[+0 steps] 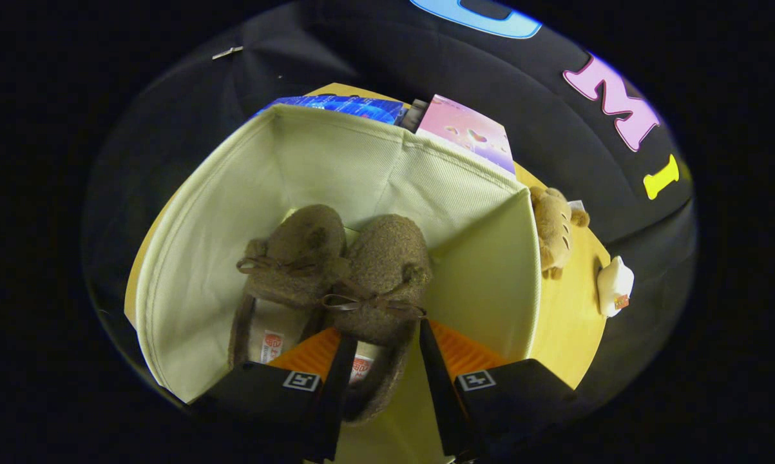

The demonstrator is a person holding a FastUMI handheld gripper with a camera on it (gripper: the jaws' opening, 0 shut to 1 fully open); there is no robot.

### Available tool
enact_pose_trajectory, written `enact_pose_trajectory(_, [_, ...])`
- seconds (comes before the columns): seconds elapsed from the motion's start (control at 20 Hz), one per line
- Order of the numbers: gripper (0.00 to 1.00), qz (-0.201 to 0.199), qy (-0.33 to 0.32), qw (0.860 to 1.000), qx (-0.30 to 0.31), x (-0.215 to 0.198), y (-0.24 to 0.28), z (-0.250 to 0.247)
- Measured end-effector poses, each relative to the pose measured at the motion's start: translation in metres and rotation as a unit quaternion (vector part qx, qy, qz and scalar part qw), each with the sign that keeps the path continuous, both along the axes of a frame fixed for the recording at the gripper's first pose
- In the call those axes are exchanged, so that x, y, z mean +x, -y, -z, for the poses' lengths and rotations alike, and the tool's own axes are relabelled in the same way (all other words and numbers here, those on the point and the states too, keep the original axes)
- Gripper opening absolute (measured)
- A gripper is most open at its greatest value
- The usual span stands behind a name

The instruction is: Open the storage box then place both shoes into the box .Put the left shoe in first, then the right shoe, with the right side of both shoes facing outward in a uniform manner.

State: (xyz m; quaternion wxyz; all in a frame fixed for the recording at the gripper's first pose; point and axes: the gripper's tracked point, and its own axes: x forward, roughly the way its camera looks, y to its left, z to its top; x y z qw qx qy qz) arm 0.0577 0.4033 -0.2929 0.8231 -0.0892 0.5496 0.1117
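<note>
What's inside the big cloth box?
Two fuzzy brown slippers lie side by side inside the cloth box. The gripper holds the nearer slipper's heel. The slippers cover most of the box's floor.

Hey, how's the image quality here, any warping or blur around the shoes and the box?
Gripper view: fisheye bends the storage box rim into curves; both shoes are sharp and evenly lit; the gripper straddles the nearer shoe's heel, fingers slightly soft; no glare.
</note>
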Motion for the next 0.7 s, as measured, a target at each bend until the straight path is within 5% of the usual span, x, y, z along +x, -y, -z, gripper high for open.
enact_pose_trajectory(0.2, [0.94, -0.022, 0.035, 0.999, 0.028, -0.006, -0.004, -0.025])
enact_pose_trajectory(0.7, [0.99, -0.037, 0.166, 0.976, 0.137, -0.017, 0.055, -0.116])
